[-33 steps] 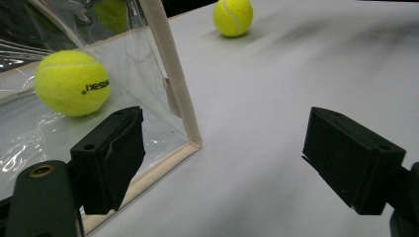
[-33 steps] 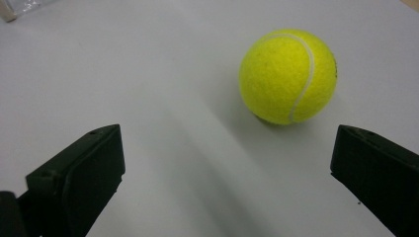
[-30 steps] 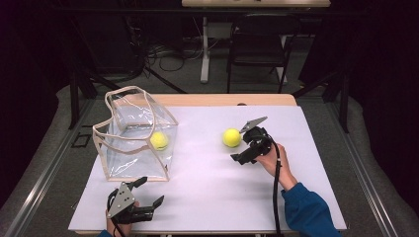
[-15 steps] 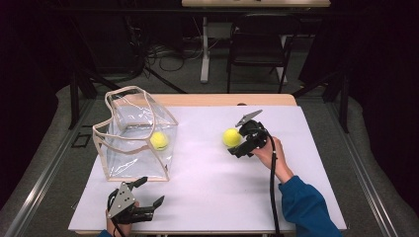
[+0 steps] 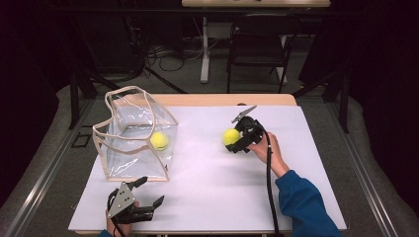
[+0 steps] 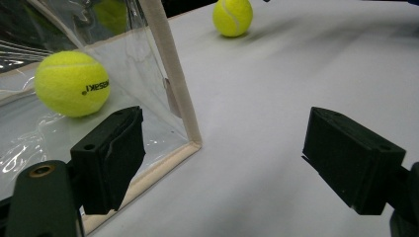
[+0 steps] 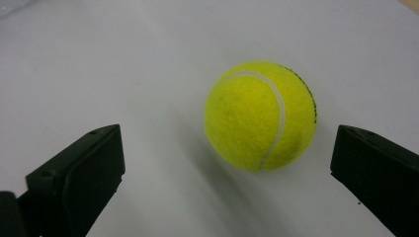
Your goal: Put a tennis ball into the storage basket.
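- My surface [image 5: 212, 197] is a white sheet laid over a wooden top, whose bare wood shows along the far edge.
- On its left half stands my clear bag [image 5: 136, 136] with beige trim, upright and open at the top, with one tennis ball [image 5: 159, 140] lying on its floor against the right wall.
- Beyond the surface the room is dark: a grey floor, a black chair [image 5: 257, 47], loose cables [image 5: 165, 52] and the leg of another table [image 5: 204, 47].
- Since a second ago my right hand [image 5: 262, 148] has pushed forward and to the left, so the right tongs [image 5: 236, 139] now sit up against the loose tennis ball [image 5: 230, 137]; half a second ago they were already nearly there.
- My left tongs [image 5: 148, 192], the bag and the ball inside it have not shifted.
- The left tongs hover at the near left edge, spread wide and gripping nothing; in the left gripper view one jaw stands before the bag's near corner, the other over bare white sheet.
- The right tongs are also spread wide. In the right gripper view the loose ball [image 7: 261, 116] rests on the sheet between the jaws, nearer the right one, and I see a gap on both sides, so nothing is clamped yet.
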`<state>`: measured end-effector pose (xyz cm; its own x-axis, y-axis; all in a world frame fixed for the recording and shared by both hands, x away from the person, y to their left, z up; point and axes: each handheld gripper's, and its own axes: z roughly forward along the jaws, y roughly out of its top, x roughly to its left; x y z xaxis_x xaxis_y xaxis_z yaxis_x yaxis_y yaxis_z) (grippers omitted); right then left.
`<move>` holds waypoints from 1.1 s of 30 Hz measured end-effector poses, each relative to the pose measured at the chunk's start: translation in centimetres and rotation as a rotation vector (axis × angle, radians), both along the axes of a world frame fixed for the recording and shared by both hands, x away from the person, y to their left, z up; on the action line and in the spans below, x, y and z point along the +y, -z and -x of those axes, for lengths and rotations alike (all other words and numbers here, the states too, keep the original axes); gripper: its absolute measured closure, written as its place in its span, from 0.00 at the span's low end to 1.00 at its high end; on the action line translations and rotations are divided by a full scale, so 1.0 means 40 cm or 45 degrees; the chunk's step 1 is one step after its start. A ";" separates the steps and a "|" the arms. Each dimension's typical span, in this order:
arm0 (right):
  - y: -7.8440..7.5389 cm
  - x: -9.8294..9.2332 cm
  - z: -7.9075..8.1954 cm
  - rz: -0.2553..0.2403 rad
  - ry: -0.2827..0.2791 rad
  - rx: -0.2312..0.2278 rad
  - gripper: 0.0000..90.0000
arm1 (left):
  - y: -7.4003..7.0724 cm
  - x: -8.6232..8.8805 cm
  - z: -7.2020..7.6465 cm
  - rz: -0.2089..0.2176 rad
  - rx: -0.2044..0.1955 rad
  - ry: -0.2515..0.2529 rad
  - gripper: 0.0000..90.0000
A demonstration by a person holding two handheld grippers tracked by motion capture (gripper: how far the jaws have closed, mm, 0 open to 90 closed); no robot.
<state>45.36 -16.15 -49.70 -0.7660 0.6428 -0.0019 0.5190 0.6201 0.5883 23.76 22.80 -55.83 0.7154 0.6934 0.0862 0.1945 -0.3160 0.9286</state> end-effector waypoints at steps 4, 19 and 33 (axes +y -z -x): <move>0.006 0.003 -0.013 -0.004 0.003 0.010 0.00 | 0.000 0.000 0.000 0.001 0.000 0.001 0.18; 0.039 0.018 -0.049 -0.015 0.035 0.055 0.00 | 0.000 -0.001 0.000 0.000 0.001 0.000 0.18; 0.073 0.027 -0.071 -0.021 0.060 0.086 0.00 | 0.000 0.000 0.000 0.002 0.000 0.001 0.18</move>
